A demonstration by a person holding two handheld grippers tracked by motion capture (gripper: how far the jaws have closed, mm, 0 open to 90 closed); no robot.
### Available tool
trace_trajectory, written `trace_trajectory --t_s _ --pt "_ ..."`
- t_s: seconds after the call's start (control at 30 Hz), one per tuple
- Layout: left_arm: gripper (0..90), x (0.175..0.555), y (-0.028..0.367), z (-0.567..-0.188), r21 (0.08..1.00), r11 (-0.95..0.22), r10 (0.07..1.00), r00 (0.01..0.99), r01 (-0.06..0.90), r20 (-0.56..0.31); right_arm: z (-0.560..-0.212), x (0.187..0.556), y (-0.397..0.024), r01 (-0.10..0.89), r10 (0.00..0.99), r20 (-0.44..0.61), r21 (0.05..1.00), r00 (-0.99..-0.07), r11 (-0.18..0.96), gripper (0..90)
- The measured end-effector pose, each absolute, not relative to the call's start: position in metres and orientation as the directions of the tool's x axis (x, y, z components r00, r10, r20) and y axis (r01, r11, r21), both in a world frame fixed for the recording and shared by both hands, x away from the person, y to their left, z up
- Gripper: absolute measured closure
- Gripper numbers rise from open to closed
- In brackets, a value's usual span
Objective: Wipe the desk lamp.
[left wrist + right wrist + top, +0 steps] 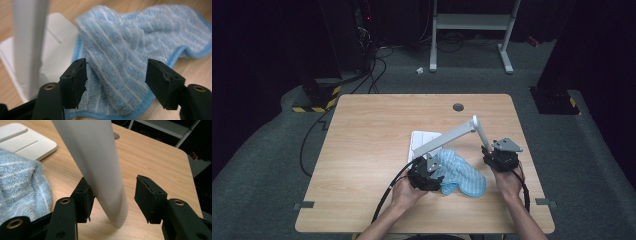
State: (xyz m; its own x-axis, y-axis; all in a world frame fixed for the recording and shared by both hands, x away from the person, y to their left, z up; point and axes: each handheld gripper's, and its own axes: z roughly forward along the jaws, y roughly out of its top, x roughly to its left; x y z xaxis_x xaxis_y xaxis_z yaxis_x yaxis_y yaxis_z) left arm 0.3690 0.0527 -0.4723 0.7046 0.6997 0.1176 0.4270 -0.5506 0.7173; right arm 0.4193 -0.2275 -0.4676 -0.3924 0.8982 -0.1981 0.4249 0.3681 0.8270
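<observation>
cloth, blue terry: soft, limp, light; we take its raised fold. left claw open around it; right claw open beside a grey bar.

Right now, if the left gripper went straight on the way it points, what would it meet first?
Most likely the blue cloth: it lies bunched dead ahead between the open jaws of the left gripper. The grey bar stands off to one side, though depth is hard to judge.
</observation>
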Motion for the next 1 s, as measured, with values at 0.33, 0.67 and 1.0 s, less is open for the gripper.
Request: trace_trajectory --t_s 0.33,0.67,1.0 --pt "33.7 0.379 0.084 -0.453 0.741 -0.498 0.753 0.649 0.450 0.112 -0.473 0.430 -0.241 0.486 0.925 -0.126 0.821 -0.358 0.300 46.2" --pt "33.6 0.419 0.083 -0.454 0.732 -0.500 0.741 0.666 0.463 0.085 -0.479 0.381 -0.205 0.434 0.829 -0.102 0.813 -0.550 0.388 41.9" --pt "37.3 0.449 0.081 -0.468 0.692 -0.540 0.678 0.735 0.479 0.020 -0.512 0.393 -0.177 0.490 0.754 -0.038 0.739 -0.655 0.463 40.3"
